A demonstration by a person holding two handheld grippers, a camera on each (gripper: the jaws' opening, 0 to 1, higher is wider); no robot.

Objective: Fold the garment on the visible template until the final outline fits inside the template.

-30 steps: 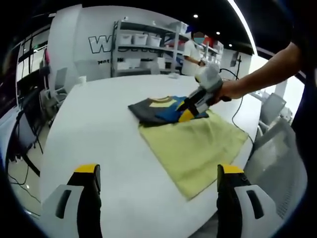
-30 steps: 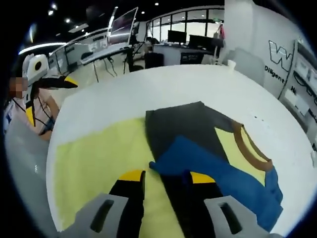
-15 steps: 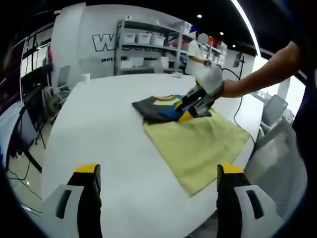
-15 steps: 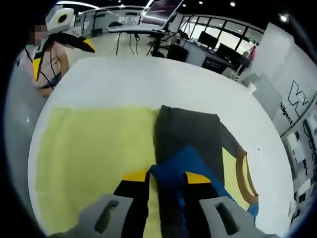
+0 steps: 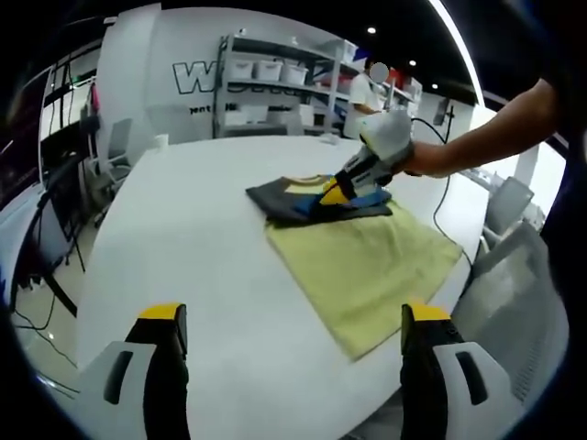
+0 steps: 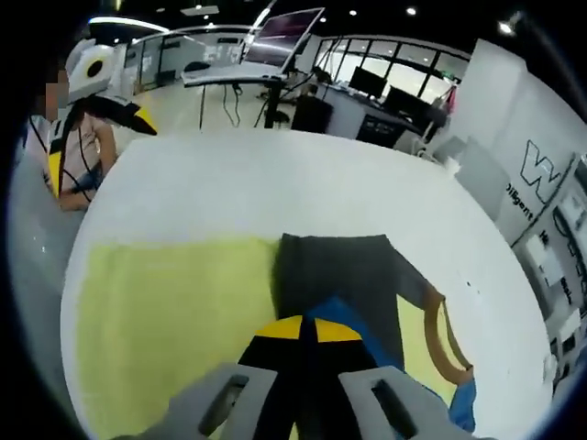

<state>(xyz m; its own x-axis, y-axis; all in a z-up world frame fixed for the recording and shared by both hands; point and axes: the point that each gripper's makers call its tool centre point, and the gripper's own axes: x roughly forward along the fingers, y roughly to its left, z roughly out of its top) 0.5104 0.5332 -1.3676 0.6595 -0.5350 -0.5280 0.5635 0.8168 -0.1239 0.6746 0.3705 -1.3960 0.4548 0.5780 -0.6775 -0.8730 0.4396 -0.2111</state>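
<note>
The garment [image 5: 298, 195] lies folded at the far end of the yellow template [image 5: 367, 261]. It is dark grey with blue and pale yellow panels. My right gripper [image 5: 332, 192], held by a person's hand, has its yellow tips down on it. In the right gripper view the jaws are pressed together, and my right gripper [image 6: 307, 328] is shut on the blue fold of the garment [image 6: 339, 270], whose brown collar [image 6: 438, 341] lies to the right. The template [image 6: 174, 307] spreads to the left. My left gripper [image 5: 293, 319] hovers open over the bare near part of the table, holding nothing.
The round white table [image 5: 183, 247] drops off close behind the template on the right, where grey chairs [image 5: 509, 238] stand. A white cup [image 5: 161, 142] sits at the far edge. Shelving with bins [image 5: 266, 87] and a standing person are beyond. My left gripper [image 6: 96, 105] shows at the far left.
My right gripper's jaws have come together on the garment's blue fold, which lay between them half a second ago. My left gripper has stayed where it was, open.
</note>
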